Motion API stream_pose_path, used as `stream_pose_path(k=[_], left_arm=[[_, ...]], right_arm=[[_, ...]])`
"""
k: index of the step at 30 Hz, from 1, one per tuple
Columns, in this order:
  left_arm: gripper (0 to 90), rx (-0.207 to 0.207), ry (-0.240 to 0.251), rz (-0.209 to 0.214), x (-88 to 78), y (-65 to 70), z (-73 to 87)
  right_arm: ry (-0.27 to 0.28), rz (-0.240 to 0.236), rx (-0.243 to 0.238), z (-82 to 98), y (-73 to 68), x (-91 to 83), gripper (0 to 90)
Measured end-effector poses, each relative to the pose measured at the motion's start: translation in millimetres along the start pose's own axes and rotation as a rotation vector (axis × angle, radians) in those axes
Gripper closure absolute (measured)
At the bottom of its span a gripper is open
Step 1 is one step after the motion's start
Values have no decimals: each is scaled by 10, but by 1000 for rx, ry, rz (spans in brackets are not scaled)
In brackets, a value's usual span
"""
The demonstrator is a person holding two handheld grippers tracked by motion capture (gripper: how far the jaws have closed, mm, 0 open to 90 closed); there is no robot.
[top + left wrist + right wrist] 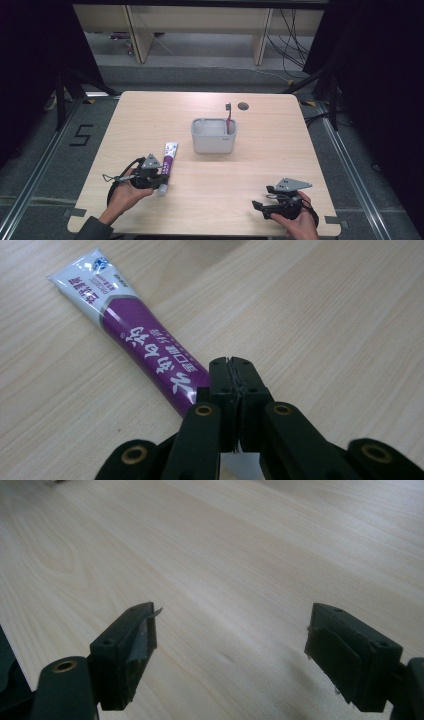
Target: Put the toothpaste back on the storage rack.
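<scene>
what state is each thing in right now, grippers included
left gripper: jaws shut, nothing between them, over the tube's cap end
right gripper: open, empty
toothpaste tube: lying flat on the table
toothbrush: upright in the holder
holder: upright

A lab recording bay: a pale wood-grain counter (210, 200) stands on grey carpet floor (40, 165) marked with a black taped number five (81, 135), between black curtains (30, 55), metal floor rails (352, 175) and loose black cables (292, 40).

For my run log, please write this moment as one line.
left gripper: shut, above toothpaste tube cap end | right gripper: open, empty | toothbrush: in holder
</scene>
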State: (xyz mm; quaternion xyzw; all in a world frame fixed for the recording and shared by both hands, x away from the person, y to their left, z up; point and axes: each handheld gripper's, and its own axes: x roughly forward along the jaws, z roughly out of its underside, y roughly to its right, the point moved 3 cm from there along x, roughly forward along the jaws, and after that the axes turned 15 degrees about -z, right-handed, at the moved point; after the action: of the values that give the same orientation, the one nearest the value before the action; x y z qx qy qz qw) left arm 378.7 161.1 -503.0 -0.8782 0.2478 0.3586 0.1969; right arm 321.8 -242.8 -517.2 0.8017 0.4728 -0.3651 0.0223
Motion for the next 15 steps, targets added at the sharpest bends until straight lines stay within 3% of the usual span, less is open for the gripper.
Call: stream_pose_path(k=[7,9,11,15], left_arm=[[864,21,-5,-21,-25,-55,15],[860,22,-5,-23,-26,-61,14],[824,20,2,-24,-35,-75,7],[721,-23,5,-45,-66,-145,-19]], right_arm=[[0,-7,9,3,-4,3,209],[3,0,-7,-4,6,1,209],[1,-7,10,2,-4,6,209],[-2,-2,10,4,1,5,209]])
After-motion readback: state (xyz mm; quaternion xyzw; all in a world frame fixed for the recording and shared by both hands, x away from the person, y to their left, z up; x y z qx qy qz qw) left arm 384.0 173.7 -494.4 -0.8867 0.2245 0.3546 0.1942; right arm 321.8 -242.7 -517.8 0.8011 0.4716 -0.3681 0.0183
